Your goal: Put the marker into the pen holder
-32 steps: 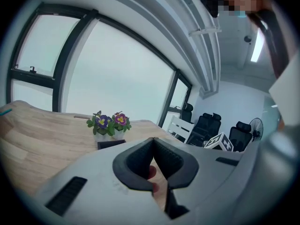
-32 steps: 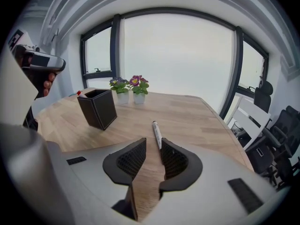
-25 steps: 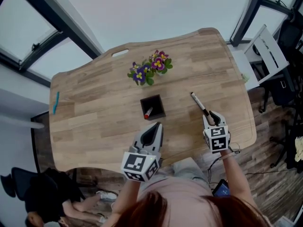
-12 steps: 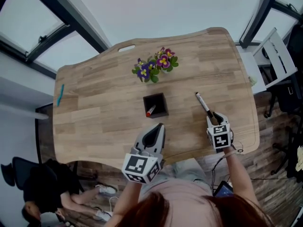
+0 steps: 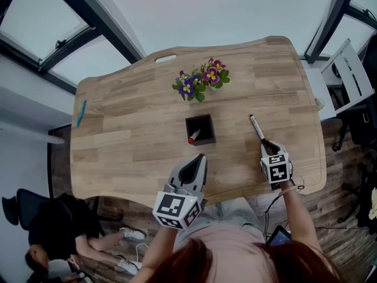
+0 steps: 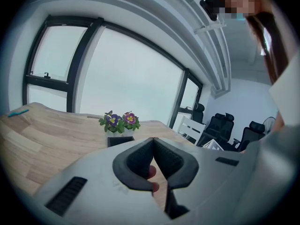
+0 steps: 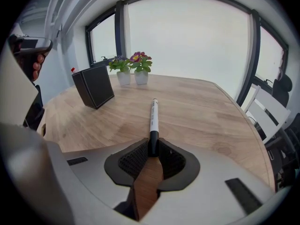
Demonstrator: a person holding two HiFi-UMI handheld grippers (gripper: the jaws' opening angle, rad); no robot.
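A white marker (image 5: 256, 128) with a black near end lies on the wooden table (image 5: 135, 134), right of the black square pen holder (image 5: 200, 128). My right gripper (image 5: 268, 145) is at the marker's near end. Its jaws have just been closing. In the right gripper view the black end of the marker (image 7: 153, 118) sits pinched between the pads of the right gripper (image 7: 153, 146). The pen holder (image 7: 93, 87) stands far left there, with a red-tipped pen (image 5: 192, 138) in it. My left gripper (image 5: 198, 158) hovers just short of the holder, its jaws shut and empty (image 6: 153, 139).
Two small pots of purple and yellow flowers (image 5: 202, 79) stand behind the holder. A teal pen (image 5: 80, 113) lies at the table's far left edge. A white chair (image 5: 347, 78) and black office chairs stand off the table's right side.
The right gripper has sunk a little onto the marker's near end and its jaws have narrowed round it. The left gripper has stayed where it was.
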